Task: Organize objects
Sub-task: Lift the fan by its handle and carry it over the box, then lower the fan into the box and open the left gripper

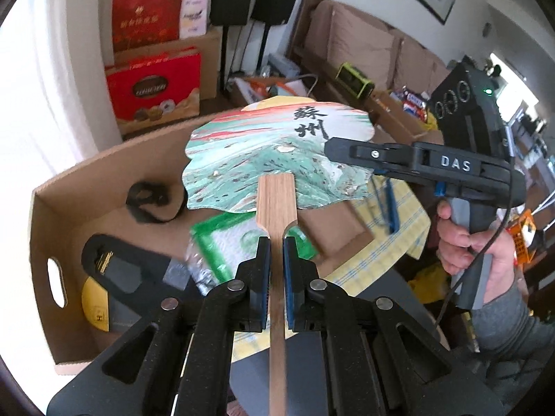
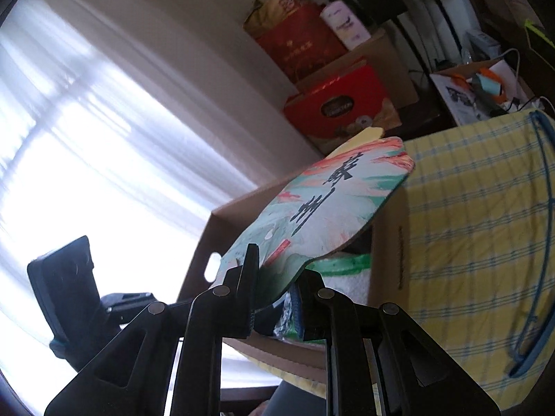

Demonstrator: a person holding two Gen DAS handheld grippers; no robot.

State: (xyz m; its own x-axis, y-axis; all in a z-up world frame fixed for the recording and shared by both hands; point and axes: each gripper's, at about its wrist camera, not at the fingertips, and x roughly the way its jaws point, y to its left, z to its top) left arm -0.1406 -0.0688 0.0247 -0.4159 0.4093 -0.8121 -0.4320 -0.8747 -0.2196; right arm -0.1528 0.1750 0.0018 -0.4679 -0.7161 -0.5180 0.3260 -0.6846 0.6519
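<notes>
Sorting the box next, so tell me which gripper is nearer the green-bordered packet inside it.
Left. The left gripper, clamped on the fan's wooden handle, sits directly above the green-bordered packet. The right gripper grips the fan by its far right edge, higher and farther away.

We cannot see the fan's (image 1: pixel 274 152) handle below the left tongs (image 1: pixel 276 260), where it runs off the bottom edge. Past those tongs the fan covers part of the green packet (image 1: pixel 211 242) in the cardboard box (image 1: pixel 48 242). Between the right tongs (image 2: pixel 274 277) the fan's edge hides any contact with the pads. The blue cord (image 2: pixel 544 208) to their right is blurred.
</notes>
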